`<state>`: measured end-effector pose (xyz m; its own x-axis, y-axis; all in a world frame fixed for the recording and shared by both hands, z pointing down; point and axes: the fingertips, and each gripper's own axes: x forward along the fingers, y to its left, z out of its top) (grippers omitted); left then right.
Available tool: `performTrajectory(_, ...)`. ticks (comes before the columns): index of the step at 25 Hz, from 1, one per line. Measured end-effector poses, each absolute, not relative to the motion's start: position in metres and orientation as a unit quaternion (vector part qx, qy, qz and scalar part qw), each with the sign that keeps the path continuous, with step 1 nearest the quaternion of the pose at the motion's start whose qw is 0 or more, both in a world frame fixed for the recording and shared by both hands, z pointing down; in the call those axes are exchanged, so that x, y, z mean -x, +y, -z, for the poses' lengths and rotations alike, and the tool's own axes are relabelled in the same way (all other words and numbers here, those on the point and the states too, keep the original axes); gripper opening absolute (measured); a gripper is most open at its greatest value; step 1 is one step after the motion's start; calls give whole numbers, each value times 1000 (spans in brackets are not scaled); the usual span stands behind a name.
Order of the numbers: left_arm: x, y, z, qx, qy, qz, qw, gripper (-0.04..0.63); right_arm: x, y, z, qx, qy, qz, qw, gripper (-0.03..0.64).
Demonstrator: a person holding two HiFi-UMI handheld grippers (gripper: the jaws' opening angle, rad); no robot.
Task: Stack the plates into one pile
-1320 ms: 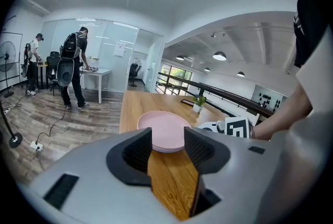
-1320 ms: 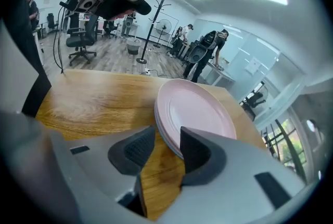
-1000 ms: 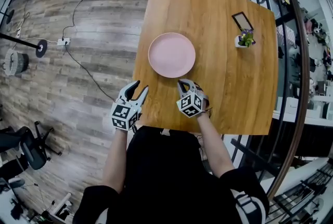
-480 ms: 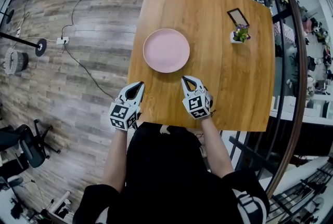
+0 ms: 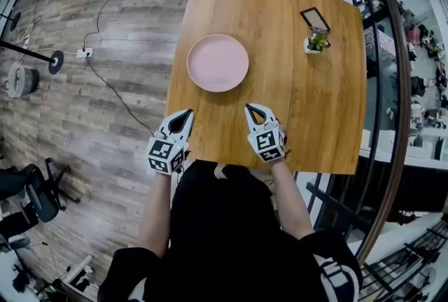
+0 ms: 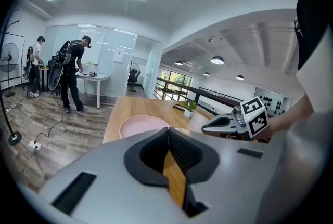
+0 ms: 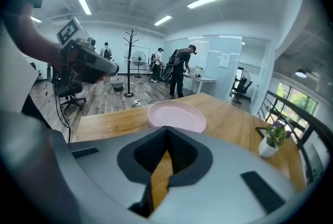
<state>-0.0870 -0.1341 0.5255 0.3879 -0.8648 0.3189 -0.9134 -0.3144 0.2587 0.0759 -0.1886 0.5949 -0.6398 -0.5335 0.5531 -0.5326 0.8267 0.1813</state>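
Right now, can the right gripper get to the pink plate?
Probably yes. Only bare table lies between the right gripper and the pink plate. Its jaws are shut, so they'd need to open first.

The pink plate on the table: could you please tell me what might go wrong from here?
1. The pink plate sits close to the left edge of the table; a push from the right could slide it off.
2. The left gripper and right gripper are both shut and empty; reaching in like that would likely shove the plate rather than grip it.
3. Whether this is one plate or a pile cannot be told; stacked plates might shift.
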Motion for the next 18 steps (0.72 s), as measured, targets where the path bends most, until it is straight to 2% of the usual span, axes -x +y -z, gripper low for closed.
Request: performTrajectory(18,47,-112,-513,-810,-551,-82,184,23,-114,-174,-582,-295,-910,1,290,8)
